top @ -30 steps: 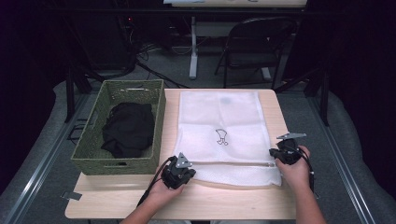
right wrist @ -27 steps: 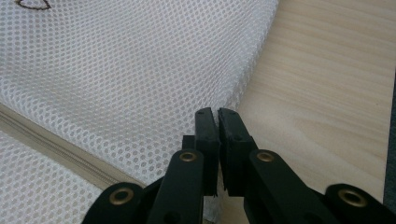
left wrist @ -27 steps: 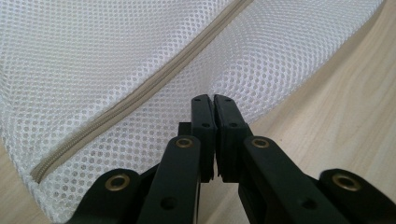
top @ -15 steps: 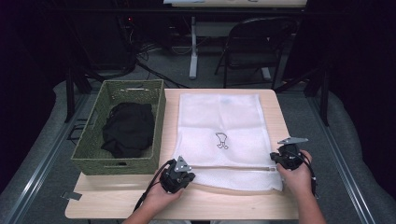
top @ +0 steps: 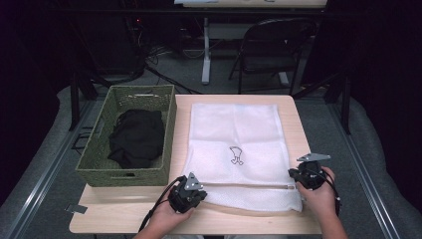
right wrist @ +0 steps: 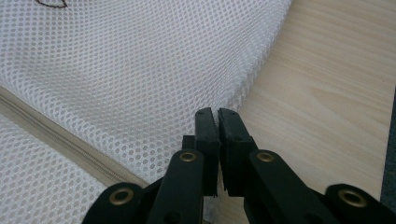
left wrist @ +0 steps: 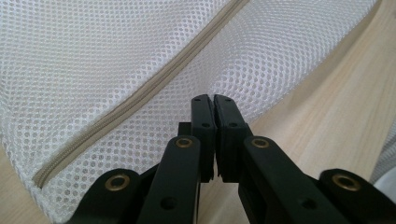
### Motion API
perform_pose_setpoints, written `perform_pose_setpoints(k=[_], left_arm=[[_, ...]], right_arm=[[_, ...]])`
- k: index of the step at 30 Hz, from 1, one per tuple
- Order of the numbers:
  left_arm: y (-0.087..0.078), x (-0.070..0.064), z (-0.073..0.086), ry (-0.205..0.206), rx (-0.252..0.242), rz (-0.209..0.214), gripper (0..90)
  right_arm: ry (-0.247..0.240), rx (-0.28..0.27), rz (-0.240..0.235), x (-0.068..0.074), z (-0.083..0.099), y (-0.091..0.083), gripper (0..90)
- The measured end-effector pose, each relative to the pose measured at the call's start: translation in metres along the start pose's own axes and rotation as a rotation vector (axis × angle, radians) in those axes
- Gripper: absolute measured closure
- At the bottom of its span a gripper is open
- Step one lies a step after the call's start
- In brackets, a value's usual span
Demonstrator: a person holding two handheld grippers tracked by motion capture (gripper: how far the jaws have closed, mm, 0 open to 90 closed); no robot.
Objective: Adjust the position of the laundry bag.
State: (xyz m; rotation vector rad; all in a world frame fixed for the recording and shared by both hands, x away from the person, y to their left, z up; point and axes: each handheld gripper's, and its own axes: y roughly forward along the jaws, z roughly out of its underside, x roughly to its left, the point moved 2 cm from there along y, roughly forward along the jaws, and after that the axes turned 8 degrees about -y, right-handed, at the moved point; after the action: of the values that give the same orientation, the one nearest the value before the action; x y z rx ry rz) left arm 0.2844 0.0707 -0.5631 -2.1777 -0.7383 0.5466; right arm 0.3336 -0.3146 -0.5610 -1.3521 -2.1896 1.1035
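High view, we see the left tongs (top: 191,191) and right tongs (top: 304,175) closed, pinching nothing, at the mesh bag (top: 238,144) edges on the tabletop (top: 298,119).

high view: above, looking forward-down at table (top: 298,107) | gripper views: close along jaws; all share mesh bag (top: 239,134)

Going off the mesh bag (top: 238,154) as the anchor: it lies flat on the table (top: 298,119), taking up the middle and right part. The basket (top: 99,164) sits just left of the bag, right beside its edge, with a bundle of cloth (top: 137,137) in it. The bag's zipper (top: 249,186) runs across its near end. The left gripper (top: 191,191) is at the bag's near left corner, the right gripper (top: 303,175) at its near right edge. A folding chair (top: 268,50) stands on the floor behind the bag, past the table.
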Motion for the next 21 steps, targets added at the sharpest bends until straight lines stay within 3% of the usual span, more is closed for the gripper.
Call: perform_pose_setpoints(k=[9, 21], left_arm=[[-0.007, -0.006, 0.010, -0.011, 0.010, 0.028, 87.9], [-0.009, -0.015, 0.023, -0.008, 0.029, 0.032, 87.8]], right_arm=[[-0.004, -0.014, -0.026, 0.007, 0.007, -0.008, 87.4], [-0.020, -0.005, -0.043, 0.016, 0.019, -0.015, 87.4]])
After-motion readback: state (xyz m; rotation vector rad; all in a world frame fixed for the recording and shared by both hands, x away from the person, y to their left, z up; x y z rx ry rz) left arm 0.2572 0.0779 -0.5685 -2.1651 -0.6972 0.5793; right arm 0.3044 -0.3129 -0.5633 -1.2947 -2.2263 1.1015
